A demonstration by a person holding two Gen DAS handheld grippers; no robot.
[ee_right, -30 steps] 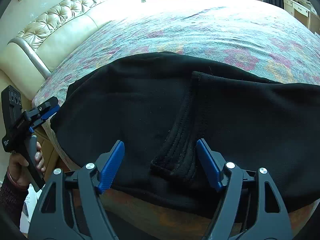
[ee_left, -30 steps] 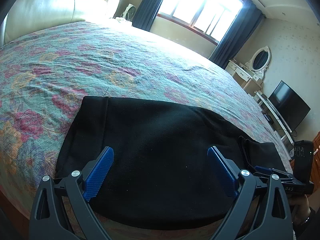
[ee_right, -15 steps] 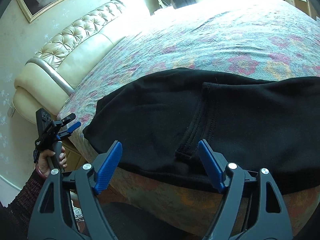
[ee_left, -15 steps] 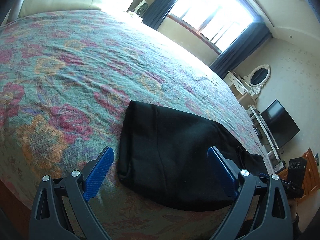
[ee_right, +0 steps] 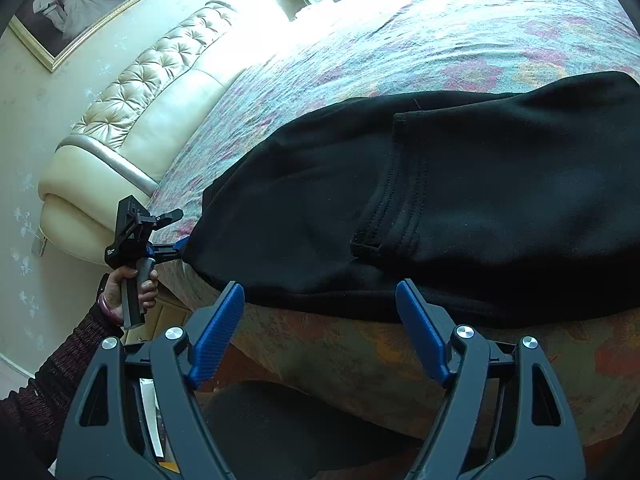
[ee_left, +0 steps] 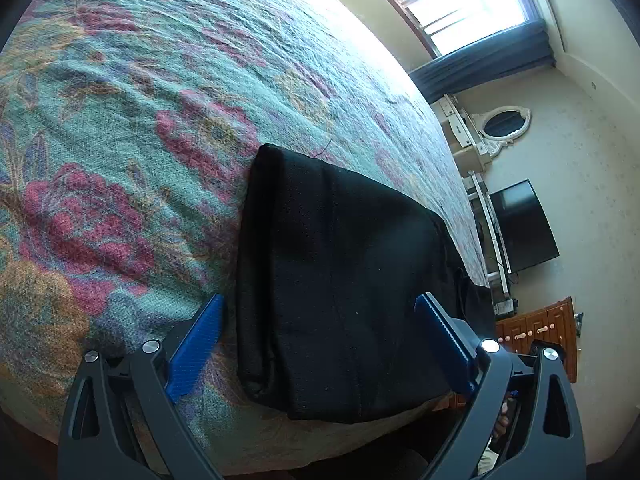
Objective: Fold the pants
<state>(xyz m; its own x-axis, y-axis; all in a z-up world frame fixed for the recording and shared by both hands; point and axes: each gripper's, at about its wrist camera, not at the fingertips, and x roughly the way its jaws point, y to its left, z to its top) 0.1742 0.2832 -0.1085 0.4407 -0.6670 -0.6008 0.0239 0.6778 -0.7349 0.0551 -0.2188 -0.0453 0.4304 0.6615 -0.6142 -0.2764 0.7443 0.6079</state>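
Observation:
The black pants (ee_left: 340, 264) lie folded along the near edge of a floral bedspread (ee_left: 120, 140). My left gripper (ee_left: 320, 340) is open and straddles their near left end, with the left finger over bare bedspread and neither pad pressing the cloth. In the right wrist view the pants (ee_right: 480, 184) stretch off to the right, with a stitched band (ee_right: 396, 200) crossing them. My right gripper (ee_right: 320, 328) is open and empty, just off the bed's front edge below the hem. That view also shows the left gripper (ee_right: 182, 230), held in a hand (ee_right: 128, 280), at the pants' left corner.
A cream tufted headboard (ee_right: 132, 120) stands at the left end of the bed. A framed picture (ee_right: 68, 4) hangs above it. A dressing table with an oval mirror (ee_left: 502, 124), a dark TV (ee_left: 524, 224) and a wooden drawer unit (ee_left: 536, 332) stand past the bed's right side.
The left gripper slid left from the middle of the pants to their left end and rolled. The right gripper drew back from over the cloth to just off the bed's front edge.

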